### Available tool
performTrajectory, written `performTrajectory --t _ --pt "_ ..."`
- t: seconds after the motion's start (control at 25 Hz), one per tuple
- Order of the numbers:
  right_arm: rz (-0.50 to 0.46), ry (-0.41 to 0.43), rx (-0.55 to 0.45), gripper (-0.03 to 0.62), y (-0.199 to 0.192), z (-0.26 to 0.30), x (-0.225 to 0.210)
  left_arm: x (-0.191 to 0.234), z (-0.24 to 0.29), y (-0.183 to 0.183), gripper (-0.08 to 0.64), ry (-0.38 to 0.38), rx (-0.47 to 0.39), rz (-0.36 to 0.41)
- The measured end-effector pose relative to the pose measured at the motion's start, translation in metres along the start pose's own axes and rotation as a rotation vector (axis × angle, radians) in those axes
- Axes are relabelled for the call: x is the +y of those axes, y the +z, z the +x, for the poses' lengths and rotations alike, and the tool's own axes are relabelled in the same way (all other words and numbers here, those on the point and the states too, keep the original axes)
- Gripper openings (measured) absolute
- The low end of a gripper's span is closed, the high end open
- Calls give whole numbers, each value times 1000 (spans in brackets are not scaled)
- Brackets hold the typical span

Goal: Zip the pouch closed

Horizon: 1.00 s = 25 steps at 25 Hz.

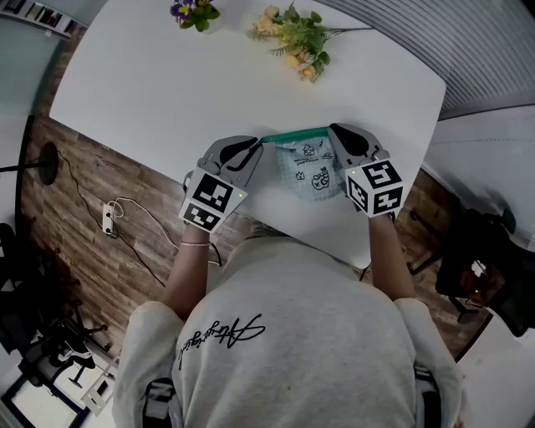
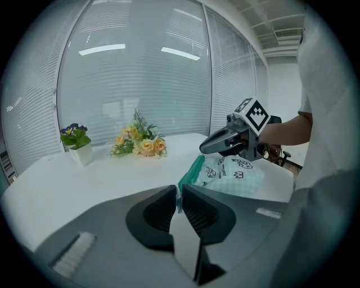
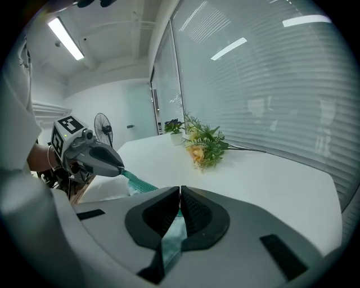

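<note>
Currently the left gripper (image 1: 256,147) is pinching the left end of the green zip band (image 1: 294,134), its jaws pressing together on that edge with only the fabric between them. Between the two tools the pouch (image 1: 311,171), pale with small cartoon prints, is hanging from the band and seems to be draping onto the table (image 1: 167,84) near its front edge. At the right end, the right gripper (image 1: 333,134) is clamping the band too, jaws closed tight on green fabric; whether the slider itself is sitting in that grip I cannot tell.

To zip well, the left side should probably be acting as a plain anchor, pulling just enough to be stretching the band straight, while the slider is being drawn level along the teeth; any slack or twist is likely to be jamming it.

On the white table, potted purple flowers (image 1: 194,12) are standing at the far left and a yellow bouquet (image 1: 297,38) is lying well beyond the pouch. A cable (image 1: 134,226) is trailing across the wooden floor (image 1: 84,167) at the left, slatted blinds (image 2: 140,73) are curving behind the table, and a fan (image 3: 102,127) is standing further back
</note>
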State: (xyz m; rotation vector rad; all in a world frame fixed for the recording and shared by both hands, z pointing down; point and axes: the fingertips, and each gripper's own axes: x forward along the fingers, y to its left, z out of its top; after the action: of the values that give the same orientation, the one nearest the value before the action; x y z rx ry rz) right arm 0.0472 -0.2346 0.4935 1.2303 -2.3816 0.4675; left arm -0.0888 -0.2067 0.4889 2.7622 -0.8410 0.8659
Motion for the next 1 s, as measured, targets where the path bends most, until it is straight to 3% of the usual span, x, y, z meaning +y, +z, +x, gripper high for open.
performTrajectory --t 0.44,1.0 --pt "13 -18 -8 15 -2 8 -2 5 8 -7 57 13 6 -22" --pt "28 -44 -14 229 -1 9 -5 13 5 5 321 39 -83 -98"
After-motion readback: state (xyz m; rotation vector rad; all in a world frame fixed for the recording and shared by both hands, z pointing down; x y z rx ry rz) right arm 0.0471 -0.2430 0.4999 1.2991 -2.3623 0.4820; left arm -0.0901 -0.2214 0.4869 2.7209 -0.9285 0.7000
